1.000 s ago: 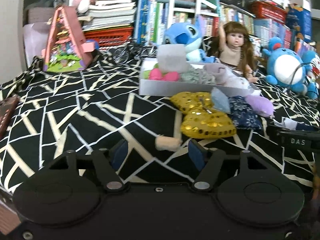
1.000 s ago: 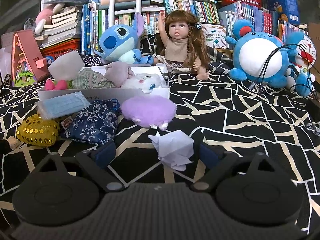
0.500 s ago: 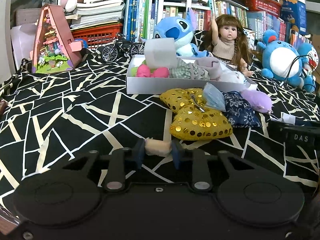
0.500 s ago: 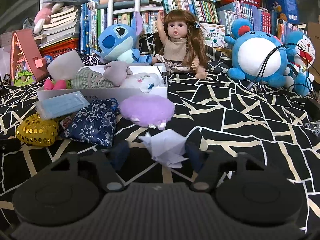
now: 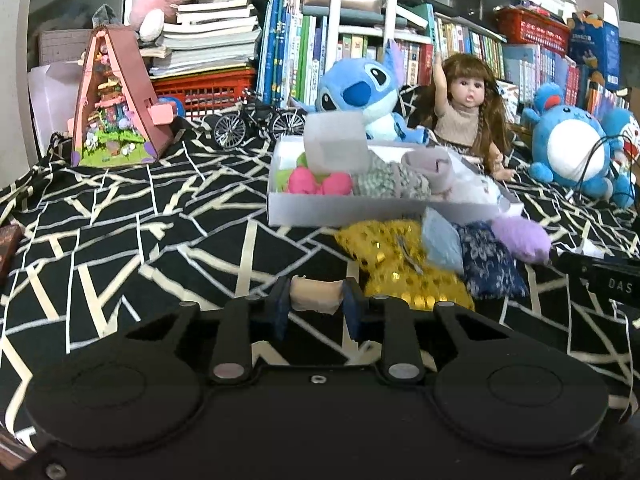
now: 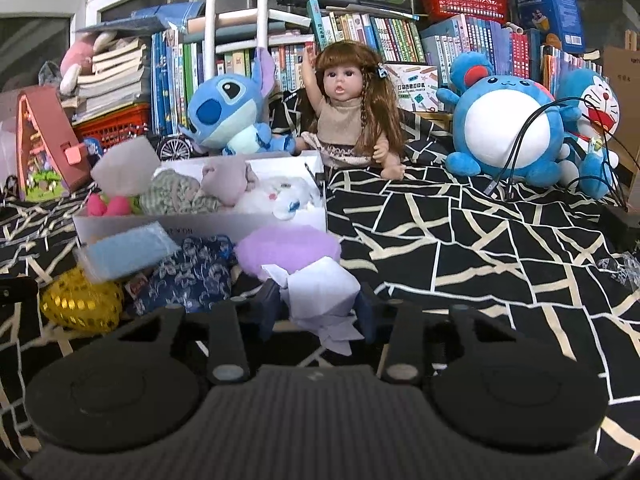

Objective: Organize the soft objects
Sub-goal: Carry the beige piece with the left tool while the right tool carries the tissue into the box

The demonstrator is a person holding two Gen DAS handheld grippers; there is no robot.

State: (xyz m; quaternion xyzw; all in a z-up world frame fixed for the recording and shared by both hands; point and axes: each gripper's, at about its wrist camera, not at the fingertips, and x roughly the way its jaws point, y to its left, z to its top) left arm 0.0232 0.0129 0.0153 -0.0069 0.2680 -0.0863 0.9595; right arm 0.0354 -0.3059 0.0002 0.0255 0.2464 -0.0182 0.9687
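The left gripper [image 5: 316,300] sits low in the centre of its frame, its two blue-padded fingers [image 5: 280,308] drawn in close and pinching a small beige soft piece [image 5: 316,298] between them. The right gripper [image 6: 318,308] likewise fills the bottom of its own frame, fingers [image 6: 366,312] closed against a crumpled white paper-like wad [image 6: 320,296]. Both point forward and roughly level. The right one's black body probably shows at the right edge of the left view, blurred.
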